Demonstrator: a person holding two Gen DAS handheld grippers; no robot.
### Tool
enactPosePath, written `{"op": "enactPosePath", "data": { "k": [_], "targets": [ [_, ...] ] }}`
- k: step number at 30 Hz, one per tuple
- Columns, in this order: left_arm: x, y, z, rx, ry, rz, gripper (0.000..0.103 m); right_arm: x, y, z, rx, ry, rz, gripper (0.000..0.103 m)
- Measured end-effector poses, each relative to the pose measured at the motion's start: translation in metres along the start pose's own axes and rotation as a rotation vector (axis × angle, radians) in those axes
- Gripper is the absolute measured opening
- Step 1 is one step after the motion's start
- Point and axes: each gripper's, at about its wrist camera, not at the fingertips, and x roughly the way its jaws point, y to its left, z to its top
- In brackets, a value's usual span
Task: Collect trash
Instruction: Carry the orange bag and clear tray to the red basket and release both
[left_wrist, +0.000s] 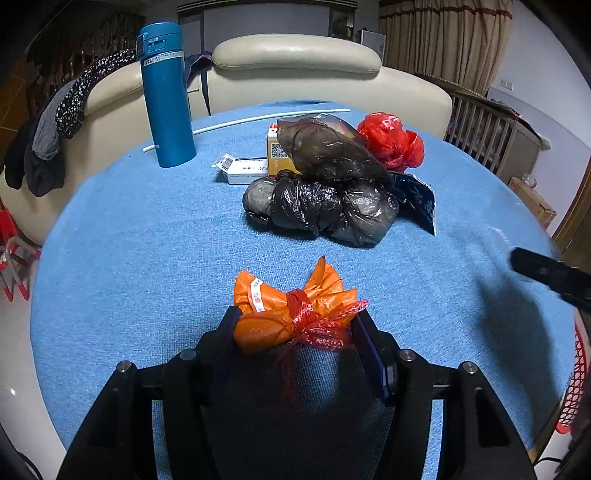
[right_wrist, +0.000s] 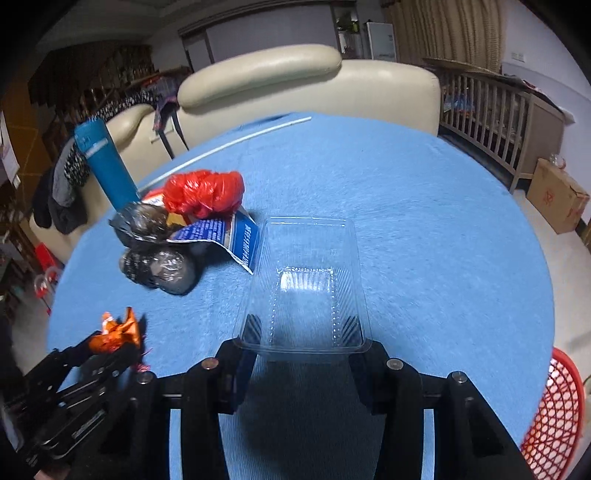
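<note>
Left gripper (left_wrist: 295, 325): jaws partly open, pads clamped on orange wrapper bundle (left_wrist: 284, 310) tied with red netting, held above blue tablecloth (left_wrist: 129, 258), near side of black bag pile (left_wrist: 325, 184).

Right gripper (right_wrist: 303, 350): jaws part-closed, gripping clear plastic tray (right_wrist: 303, 288) by near rim, right of pile; red basket (right_wrist: 554, 417) at cloth's right edge.

A teal flask (left_wrist: 167, 99) stands upright before a cream sofa (left_wrist: 295, 59).
</note>
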Motion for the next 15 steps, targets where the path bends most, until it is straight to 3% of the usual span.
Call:
{"op": "enactPosePath", "data": {
  "k": [9, 15],
  "targets": [
    [-0.001, -0.006, -0.001, 0.025, 0.005, 0.06, 0.061, -0.046, -0.01, -0.009, 0.054, -0.086, 0.031, 0.049],
    [-0.015, -0.008, 0.002, 0.005, 0.007, 0.06, 0.061, -0.07, -0.027, -0.018, 0.097, -0.125, 0.041, 0.049]
  ]
}}
